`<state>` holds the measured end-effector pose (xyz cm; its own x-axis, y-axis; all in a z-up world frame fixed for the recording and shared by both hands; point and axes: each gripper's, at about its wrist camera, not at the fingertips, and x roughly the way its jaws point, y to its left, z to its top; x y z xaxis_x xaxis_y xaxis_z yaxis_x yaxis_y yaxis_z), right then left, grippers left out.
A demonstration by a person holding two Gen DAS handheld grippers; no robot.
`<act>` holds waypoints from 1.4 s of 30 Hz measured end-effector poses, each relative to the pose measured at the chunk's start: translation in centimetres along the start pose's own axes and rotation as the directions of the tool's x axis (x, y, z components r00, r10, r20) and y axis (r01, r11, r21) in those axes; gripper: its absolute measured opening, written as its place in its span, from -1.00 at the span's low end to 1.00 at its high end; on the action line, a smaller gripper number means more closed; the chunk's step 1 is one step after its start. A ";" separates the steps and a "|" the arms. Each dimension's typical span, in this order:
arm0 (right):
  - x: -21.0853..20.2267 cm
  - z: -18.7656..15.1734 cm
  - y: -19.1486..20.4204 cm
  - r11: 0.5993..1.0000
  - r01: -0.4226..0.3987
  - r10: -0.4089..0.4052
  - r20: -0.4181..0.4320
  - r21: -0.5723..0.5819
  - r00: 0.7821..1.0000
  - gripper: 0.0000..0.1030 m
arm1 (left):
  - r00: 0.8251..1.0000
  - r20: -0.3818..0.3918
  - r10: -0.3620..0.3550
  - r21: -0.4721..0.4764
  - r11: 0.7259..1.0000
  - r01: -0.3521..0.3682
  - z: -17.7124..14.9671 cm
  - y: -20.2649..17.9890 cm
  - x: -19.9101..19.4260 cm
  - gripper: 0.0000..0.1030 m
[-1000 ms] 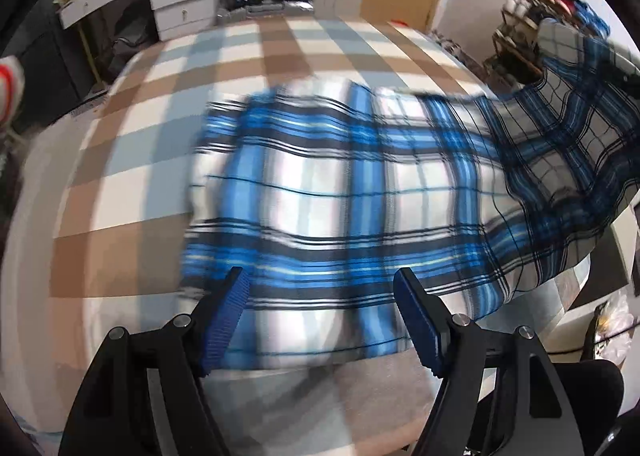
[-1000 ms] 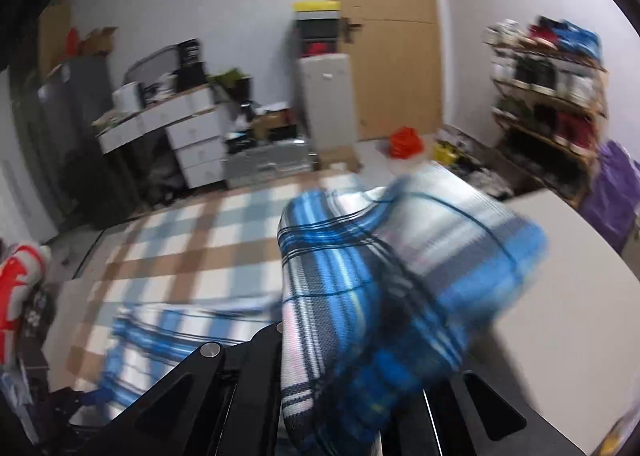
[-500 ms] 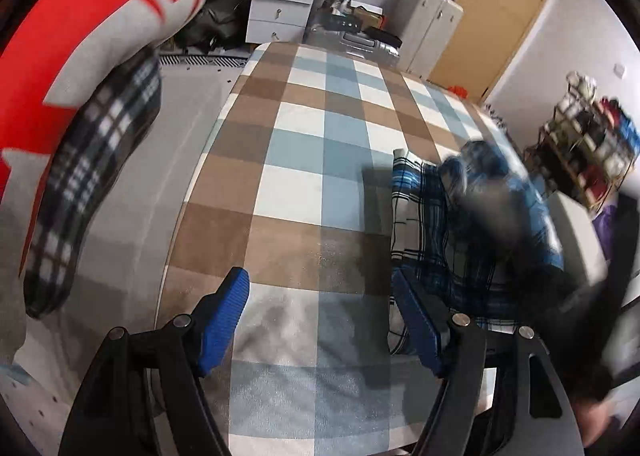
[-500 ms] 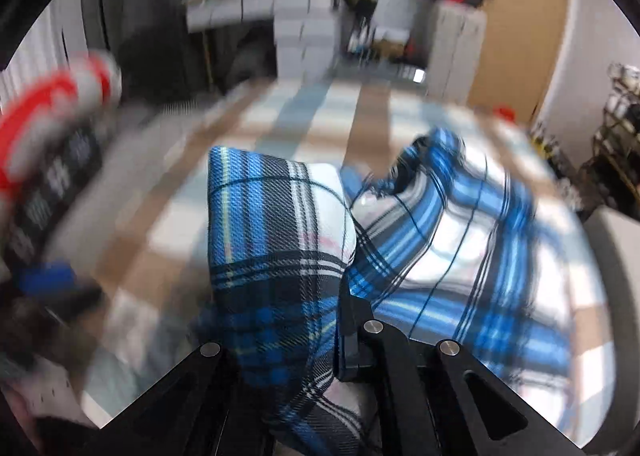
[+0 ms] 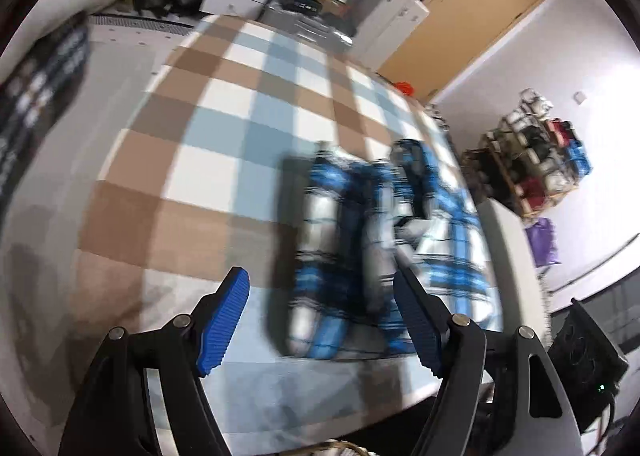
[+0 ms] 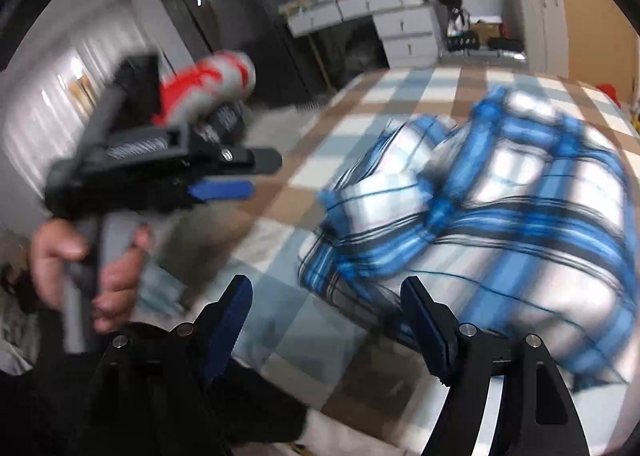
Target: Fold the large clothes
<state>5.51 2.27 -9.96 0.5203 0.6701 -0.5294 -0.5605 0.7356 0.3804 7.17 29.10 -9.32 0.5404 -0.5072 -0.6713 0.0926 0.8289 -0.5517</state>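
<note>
Blue plaid shirt (image 6: 500, 215) bunched on the checked bedcover (image 5: 224, 127), free of both tongs.

Right gripper (image 6: 324, 320) just sprung wide apart, nothing between its blue pads, hovering at the shirt's near edge. Left gripper (image 5: 320, 316) likewise spread and empty, gripped by a hand (image 6: 80, 268), shirt lying beyond its right finger.

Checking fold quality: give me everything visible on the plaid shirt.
The plaid shirt is blue, white and black checked fabric, soft and thin-looking. It lies bunched in a loose, puffy heap with rounded folds, not flat or neatly squared, on the checked bedcover near its right edge. Motion blur hides seams, collar and buttons. Neither claw touches it: the right claw, whose jaws have just been opening, stands empty beside it, and the left claw is open too.
</note>
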 end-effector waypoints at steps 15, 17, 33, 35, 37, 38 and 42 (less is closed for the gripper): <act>-11.0 -0.6 -13.8 0.919 -0.160 0.027 0.350 0.360 0.936 0.90 | 0.881 -0.389 0.268 0.316 0.938 -0.145 6.6 -11.2 16.7 0.34; -11.9 -0.5 -13.8 0.927 -0.156 0.017 0.375 0.342 0.927 0.90 | 0.881 -0.401 0.252 0.276 0.950 -0.146 7.3 -10.7 17.5 -0.50; -11.8 -1.6 -12.8 0.910 -0.209 0.079 0.343 0.359 0.936 0.94 | 0.955 -0.294 -0.029 0.180 0.980 0.085 9.8 -13.2 6.5 -1.00; -11.2 -1.5 -12.5 0.915 -0.177 0.056 0.318 0.363 0.946 0.94 | 0.951 -0.308 -0.024 0.184 0.979 0.085 9.0 -11.9 6.1 -1.00; -10.6 -1.4 -12.3 0.916 -0.163 0.049 0.301 0.366 0.952 0.94 | 0.957 -0.289 0.013 0.185 0.982 0.043 8.8 -11.0 7.0 -1.00; -10.3 -1.4 -12.3 0.916 -0.158 0.045 0.297 0.369 0.954 0.94 | 0.958 -0.284 0.030 0.199 0.980 0.028 8.5 -10.7 7.4 -1.00; -10.1 -1.5 -12.6 0.908 -0.140 0.019 0.295 0.395 0.955 0.97 | 0.931 -0.356 0.079 0.212 0.977 -0.002 6.4 -10.3 9.6 -1.00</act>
<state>6.39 -13.95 -10.55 0.6765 0.6834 -0.2746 -0.3272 0.6129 0.7192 16.75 17.21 -6.92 0.2129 -0.4905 -0.8450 0.2662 0.8613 -0.4328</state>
